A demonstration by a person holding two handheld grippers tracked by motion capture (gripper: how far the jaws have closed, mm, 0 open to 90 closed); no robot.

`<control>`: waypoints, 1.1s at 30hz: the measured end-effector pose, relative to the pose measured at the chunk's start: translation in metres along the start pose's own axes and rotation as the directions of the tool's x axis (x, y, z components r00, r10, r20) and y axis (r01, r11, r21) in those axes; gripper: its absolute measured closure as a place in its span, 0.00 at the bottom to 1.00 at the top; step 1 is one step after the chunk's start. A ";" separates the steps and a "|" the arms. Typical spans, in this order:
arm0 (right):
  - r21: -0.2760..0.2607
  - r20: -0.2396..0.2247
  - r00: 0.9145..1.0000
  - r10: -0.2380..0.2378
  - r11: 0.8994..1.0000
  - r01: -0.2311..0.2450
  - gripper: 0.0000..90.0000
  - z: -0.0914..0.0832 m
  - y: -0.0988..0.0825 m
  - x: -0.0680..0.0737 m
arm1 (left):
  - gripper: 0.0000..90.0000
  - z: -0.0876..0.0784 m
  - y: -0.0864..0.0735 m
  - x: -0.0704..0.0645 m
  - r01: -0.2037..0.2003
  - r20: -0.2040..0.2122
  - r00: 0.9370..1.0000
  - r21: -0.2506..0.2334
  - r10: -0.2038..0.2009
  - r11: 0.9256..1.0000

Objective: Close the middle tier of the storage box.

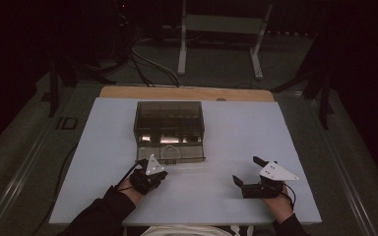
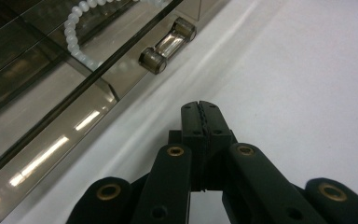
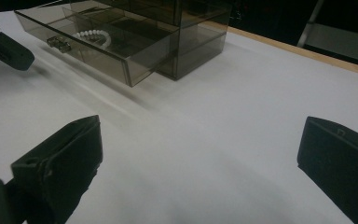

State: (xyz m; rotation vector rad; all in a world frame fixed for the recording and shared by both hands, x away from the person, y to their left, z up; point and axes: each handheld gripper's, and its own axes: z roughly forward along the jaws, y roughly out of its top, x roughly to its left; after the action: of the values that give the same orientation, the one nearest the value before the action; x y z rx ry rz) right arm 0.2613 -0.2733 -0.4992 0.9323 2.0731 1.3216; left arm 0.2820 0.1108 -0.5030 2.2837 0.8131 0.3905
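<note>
Your left gripper [image 2: 199,108] has its fingers pressed together on nothing, just short of the small handle [image 2: 167,47] on the pulled-out drawer [image 1: 170,153] of the smoked plastic organiser box [image 1: 169,118], so you look to be between grips, with the white bead bracelet [image 3: 93,37] lying inside that drawer. Your right gripper [image 3: 200,154] rests on the white counter [image 1: 236,132] well to the right of the box, fingers spread wide and empty. Next you'd likely nudge the drawer front shut or reopen to take the handle; no brand, label or writing can be read on the box.
</note>
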 end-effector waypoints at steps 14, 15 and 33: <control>-0.001 0.000 1.000 -0.001 1.000 0.001 0.00 0.000 0.000 0.000 | 1.00 0.000 0.003 0.005 -0.021 -0.073 0.997 -0.046 0.018 0.999; -0.001 0.001 1.000 -0.001 1.000 0.001 0.00 0.000 0.000 0.000 | 1.00 0.000 0.003 0.006 -0.027 -0.079 0.997 -0.038 0.024 0.999; -0.002 0.000 1.000 -0.005 1.000 0.005 0.00 -0.001 0.000 0.000 | 1.00 0.002 0.004 0.012 -0.004 -0.102 0.995 -0.042 0.000 0.999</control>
State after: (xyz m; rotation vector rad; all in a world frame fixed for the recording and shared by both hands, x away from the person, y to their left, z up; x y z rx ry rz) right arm 0.2609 -0.2741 -0.4988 0.9258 2.0726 1.3215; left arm 0.2935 0.1152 -0.5014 2.2408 0.8453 0.5238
